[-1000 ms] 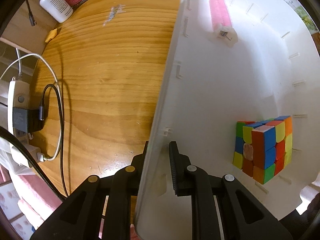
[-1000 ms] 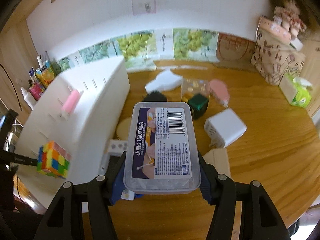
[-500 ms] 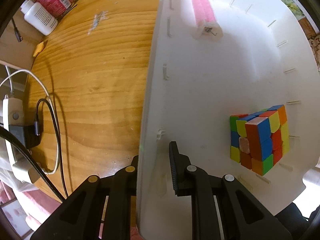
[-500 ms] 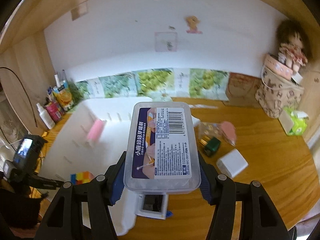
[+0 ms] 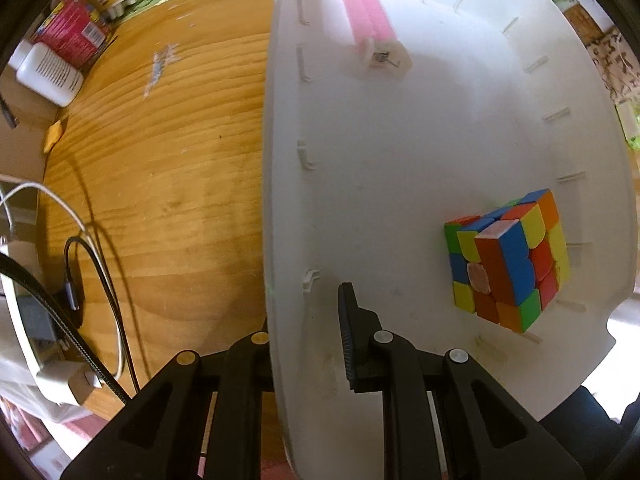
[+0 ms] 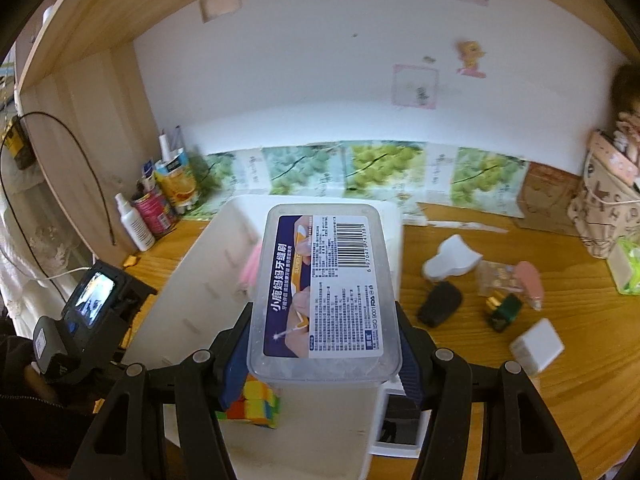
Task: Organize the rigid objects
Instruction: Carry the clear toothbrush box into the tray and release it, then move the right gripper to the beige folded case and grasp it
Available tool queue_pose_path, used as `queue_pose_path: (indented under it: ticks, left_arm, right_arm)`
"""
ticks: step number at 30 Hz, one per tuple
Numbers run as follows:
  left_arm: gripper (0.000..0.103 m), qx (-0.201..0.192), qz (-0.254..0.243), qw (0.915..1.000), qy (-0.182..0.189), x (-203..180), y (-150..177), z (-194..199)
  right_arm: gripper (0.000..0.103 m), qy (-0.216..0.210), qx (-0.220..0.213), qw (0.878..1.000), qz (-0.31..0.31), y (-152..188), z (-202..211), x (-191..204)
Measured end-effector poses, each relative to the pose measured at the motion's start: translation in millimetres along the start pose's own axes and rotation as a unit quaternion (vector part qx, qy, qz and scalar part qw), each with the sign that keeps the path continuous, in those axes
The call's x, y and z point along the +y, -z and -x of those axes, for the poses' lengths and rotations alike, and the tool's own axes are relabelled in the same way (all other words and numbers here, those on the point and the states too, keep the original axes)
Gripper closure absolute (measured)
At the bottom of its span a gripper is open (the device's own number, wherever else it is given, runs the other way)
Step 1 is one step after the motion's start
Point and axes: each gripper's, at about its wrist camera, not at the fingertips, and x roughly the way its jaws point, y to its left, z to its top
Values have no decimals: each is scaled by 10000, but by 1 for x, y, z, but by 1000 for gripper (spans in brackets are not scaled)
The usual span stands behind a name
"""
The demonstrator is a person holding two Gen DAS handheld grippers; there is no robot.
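Two things already lie in the white bin (image 5: 420,152): a colour cube (image 5: 508,268) and a pink item (image 5: 370,20). Left tongs (image 5: 308,312) pinch its wall; right tongs (image 6: 320,344) carry a clear box (image 6: 324,288) above it. Several items (image 6: 444,302) wait on the counter (image 6: 560,400).

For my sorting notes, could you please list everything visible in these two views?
Bin: one, white, on table, rim clamped.
Puzzle cube: one, multicoloured, inside bin.
Pink item: one, inside bin, far end.
Plastic box: one, clear, labelled, held above bin.
Table: one, wooden.
Bottle: one, white, table's left edge.
Charger block: one, white, right of bin.
Left gripper: black, shut on bin wall.
Right gripper: black, shut on plastic box.
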Motion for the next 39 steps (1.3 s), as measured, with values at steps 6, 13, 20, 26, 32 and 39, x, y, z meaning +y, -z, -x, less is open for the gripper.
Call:
queue_pose_path:
  ticks: [6, 13, 20, 26, 32, 39]
  left_arm:
    - [85, 64, -405, 9990, -150, -12, -4, -6]
    - [85, 96, -582, 9982, -114, -19, -4, -5]
    - [85, 148, -490, 9987, -33, -14, -6, -3]
    - [85, 244, -323, 9992, 16, -5, -9, -3]
    - [85, 314, -124, 9994, -22, -4, -14, -7]
    - [86, 353, 155, 9993, -34, 1, -17, -8]
  right_arm:
    - [41, -191, 264, 9995, 61, 3, -22, 22]
    - [41, -315, 521, 9981, 49, 9, -39, 35]
    - [31, -359, 493, 9979, -212, 7, -38, 31]
    - [30, -302, 485, 9976, -384, 8, -29, 16]
    - [24, -45, 465, 9966, -683, 14, -14, -18]
    - [24, 388, 473, 9919, -1109, 28, -2, -73]
